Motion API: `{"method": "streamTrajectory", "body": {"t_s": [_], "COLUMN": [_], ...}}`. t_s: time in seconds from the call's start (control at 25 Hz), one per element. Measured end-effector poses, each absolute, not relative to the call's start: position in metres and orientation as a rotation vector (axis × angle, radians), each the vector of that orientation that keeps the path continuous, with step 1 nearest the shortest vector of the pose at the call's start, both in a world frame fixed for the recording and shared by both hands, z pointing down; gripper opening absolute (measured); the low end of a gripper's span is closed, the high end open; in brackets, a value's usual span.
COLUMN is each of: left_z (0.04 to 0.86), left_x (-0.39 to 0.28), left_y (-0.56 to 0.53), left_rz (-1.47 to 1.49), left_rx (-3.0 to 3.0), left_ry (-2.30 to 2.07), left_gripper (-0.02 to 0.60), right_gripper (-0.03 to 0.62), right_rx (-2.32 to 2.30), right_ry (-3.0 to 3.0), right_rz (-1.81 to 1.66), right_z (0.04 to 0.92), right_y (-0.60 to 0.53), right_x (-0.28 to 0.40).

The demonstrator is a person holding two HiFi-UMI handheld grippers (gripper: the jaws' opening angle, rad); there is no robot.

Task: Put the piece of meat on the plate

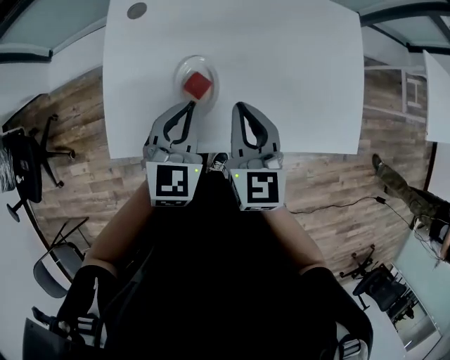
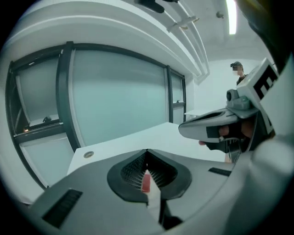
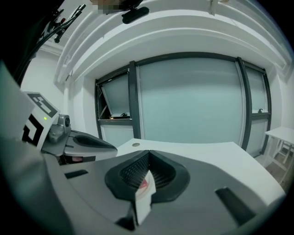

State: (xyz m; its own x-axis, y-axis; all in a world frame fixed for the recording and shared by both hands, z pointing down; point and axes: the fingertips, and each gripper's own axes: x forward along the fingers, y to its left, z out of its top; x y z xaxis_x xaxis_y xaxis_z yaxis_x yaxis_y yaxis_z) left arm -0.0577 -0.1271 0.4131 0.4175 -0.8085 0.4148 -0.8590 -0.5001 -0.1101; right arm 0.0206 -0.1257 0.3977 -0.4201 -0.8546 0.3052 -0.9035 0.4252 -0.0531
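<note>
Closest to the head camera is the person's dark clothing (image 1: 211,281) at 6 o'clock. The left forearm (image 1: 121,228) and right forearm (image 1: 295,235) run up out of it toward the middle. Next up are the two marker cubes (image 1: 172,183), side by side and nearly touching.

Past those, the left gripper (image 1: 191,104) and right gripper (image 1: 239,105) both point toward 12 o'clock over the near edge of the white table (image 1: 302,77). Both gripper views show the same thing: jaws pinched together at the tips, nothing clamped in either one. There's just a sliver of red and white peeking through the slot lower down.

The piece of meat (image 1: 197,85), a red cube-ish chunk, is sitting on the clear plate (image 1: 180,70). That's right at 12 o'clock off the left gripper's tip, very near it, though I can't tell if they touch.

Farther back, a round grommet (image 1: 136,10) sits at the table's 11 o'clock corner. Off the table it's wood floor (image 1: 77,119), with a black office chair (image 1: 28,158) at 9 o'clock and a cable (image 1: 337,205) at 4 o'clock.
</note>
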Motion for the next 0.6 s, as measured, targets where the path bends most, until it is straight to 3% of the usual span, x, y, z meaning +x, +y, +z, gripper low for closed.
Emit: {"method": "streamTrajectory", "body": {"t_s": [0.6], "left_z": [0.278], "left_x": [-0.044], "left_y": [-0.048], "left_rz": [0.055], "left_rx": [2.659], "left_ry": [-1.702], "left_gripper": [0.003], "right_gripper": [0.003], "right_rx": [1.535], "right_ry": [-2.755], "right_rz": [-0.036], "right_z": [0.284], "right_y": [-0.047], "right_x": [0.02]}}
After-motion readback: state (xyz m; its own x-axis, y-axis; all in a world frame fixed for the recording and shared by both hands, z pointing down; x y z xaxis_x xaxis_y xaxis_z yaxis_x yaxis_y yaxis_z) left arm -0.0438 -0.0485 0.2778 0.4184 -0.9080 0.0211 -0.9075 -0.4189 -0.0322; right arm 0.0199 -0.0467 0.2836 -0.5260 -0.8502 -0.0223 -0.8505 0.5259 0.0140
